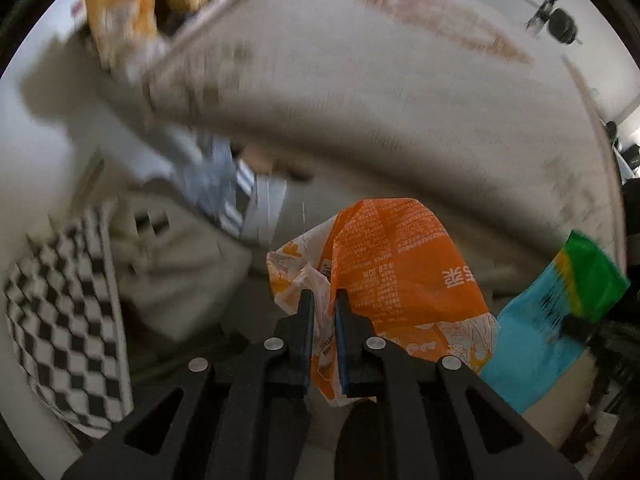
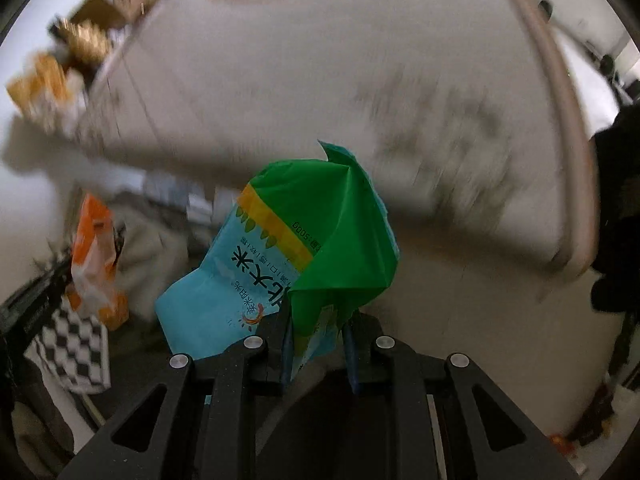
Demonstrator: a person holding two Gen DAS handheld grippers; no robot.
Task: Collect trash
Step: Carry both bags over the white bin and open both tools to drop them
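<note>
My left gripper [image 1: 323, 296] is shut on a crumpled orange and white snack wrapper [image 1: 400, 264] and holds it up in the air. The wrapper also shows at the left of the right wrist view [image 2: 94, 256]. My right gripper [image 2: 316, 316] is shut on a blue and green rice bag [image 2: 320, 240], also held in the air. The bag shows at the right of the left wrist view [image 1: 552, 320]. Both views are blurred by motion.
A large pale table or countertop [image 1: 360, 100] fills the background. Orange packets and brown boxes [image 1: 132, 12] sit at its far left end. A black and white chequered cloth [image 1: 68, 328] lies at lower left, and shows in the right wrist view [image 2: 72, 352].
</note>
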